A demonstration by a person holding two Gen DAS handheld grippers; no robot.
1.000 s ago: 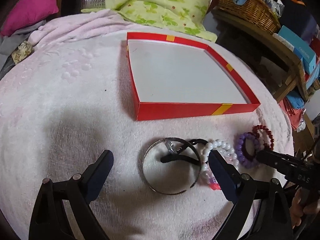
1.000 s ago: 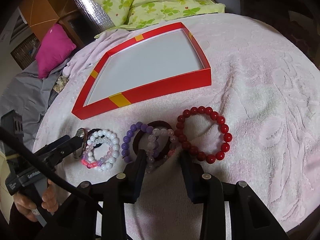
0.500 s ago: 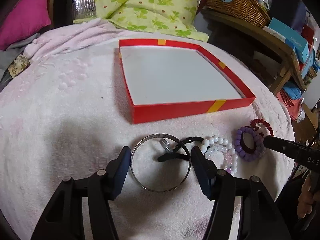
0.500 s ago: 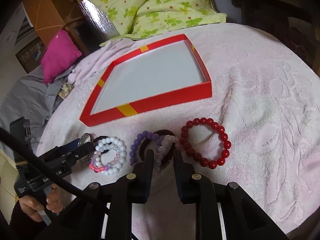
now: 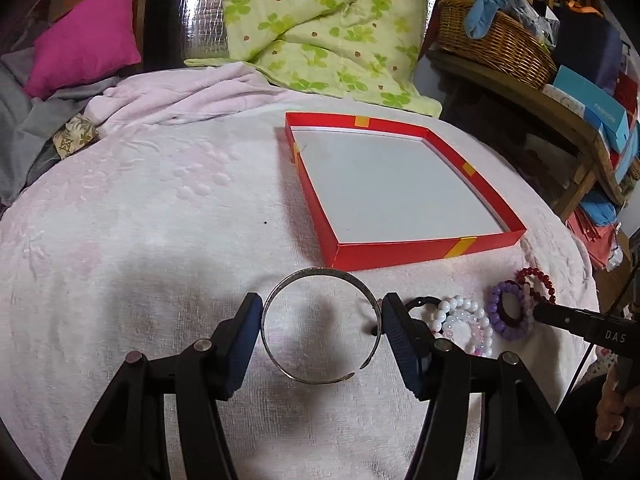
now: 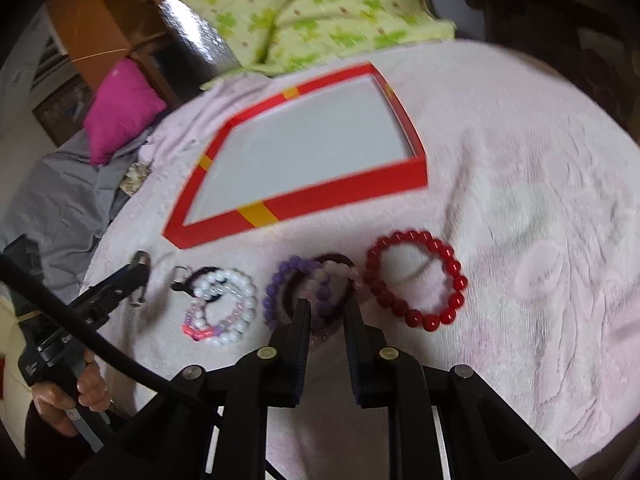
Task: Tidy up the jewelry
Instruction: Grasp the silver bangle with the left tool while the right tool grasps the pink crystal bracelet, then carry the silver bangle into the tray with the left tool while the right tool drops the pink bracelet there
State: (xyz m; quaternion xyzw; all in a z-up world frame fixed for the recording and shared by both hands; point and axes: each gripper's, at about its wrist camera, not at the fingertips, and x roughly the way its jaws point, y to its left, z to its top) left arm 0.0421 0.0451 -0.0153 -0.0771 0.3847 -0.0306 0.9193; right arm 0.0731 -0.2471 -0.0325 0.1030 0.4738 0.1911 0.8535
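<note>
so closest in, the left gripper point(image 5: 322, 330) has its pads pressed on either side of the silver bangle point(image 5: 320, 326), which looks lifted a bit off the pink blanket point(image 5: 160, 220) and sits flat across the jaws. The red box point(image 5: 424, 248) lies straight ahead and slightly right, just past the bangle, so I'd guess it's a short carry forward over the near wall. The right gripper point(image 6: 326, 312) is narrow and closing on the purple bead bracelet point(image 6: 276, 292) and the dark band tangled with it. The right view alone shows the full red bead bracelet point(image 6: 416, 280) and white bead bracelet point(image 6: 228, 304); the left alone shows the bangle's grip. Box is empty
</note>
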